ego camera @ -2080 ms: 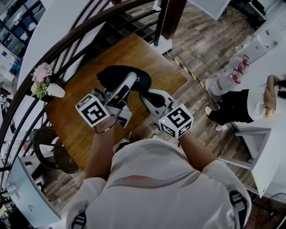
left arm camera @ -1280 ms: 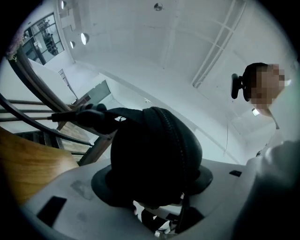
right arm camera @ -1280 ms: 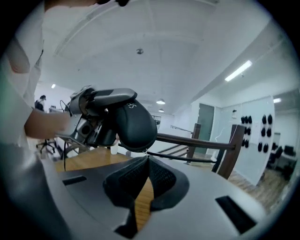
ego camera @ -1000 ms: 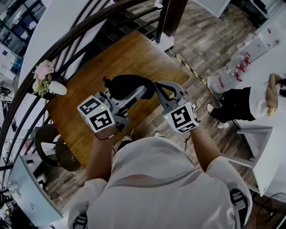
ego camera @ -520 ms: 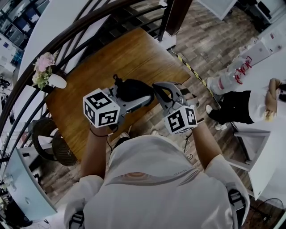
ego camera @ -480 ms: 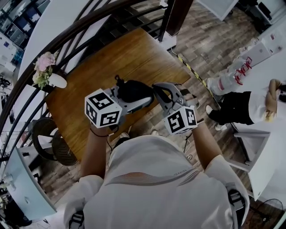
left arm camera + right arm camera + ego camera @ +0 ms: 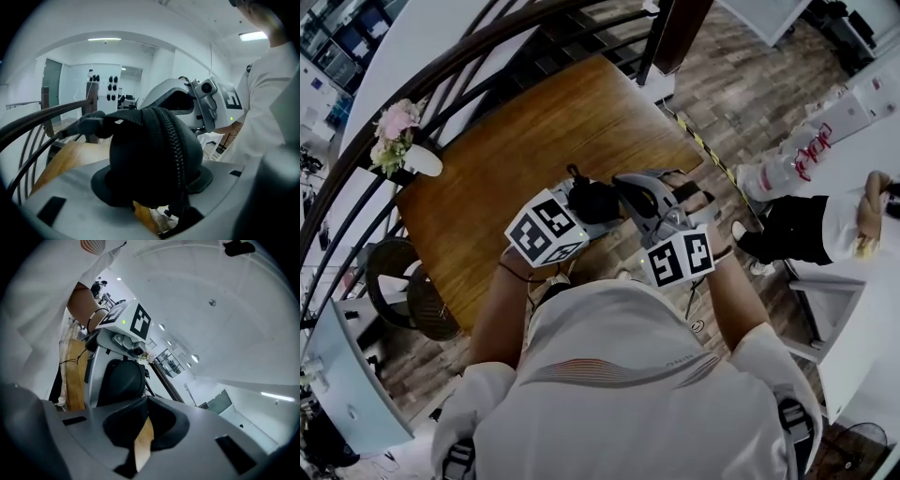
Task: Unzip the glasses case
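In the head view, the black zip-up glasses case (image 7: pixel 595 199) is held off the wooden table (image 7: pixel 516 131), near its front edge, with my left gripper (image 7: pixel 586 208) shut on it. In the left gripper view the case (image 7: pixel 150 154) fills the space between the jaws. Its zipper runs over the top towards me and a short black loop (image 7: pixel 91 125) sticks out to the left. My right gripper (image 7: pixel 625 182) is close beside the case on its right with the jaws shut. In the right gripper view its pads (image 7: pixel 157 420) meet with nothing visible between them, and the case (image 7: pixel 123 380) lies just beyond.
A white vase of pink flowers (image 7: pixel 398 141) stands at the table's far left corner. A dark curved railing (image 7: pixel 441 84) runs behind the table and a round stool (image 7: pixel 412 291) stands to its left. A seated person (image 7: pixel 825 216) is off to the right on the plank floor.
Both grippers and the case have come down and nearer to my body, from over the table to its front edge. The left gripper has rolled, so the case now shows end-on.
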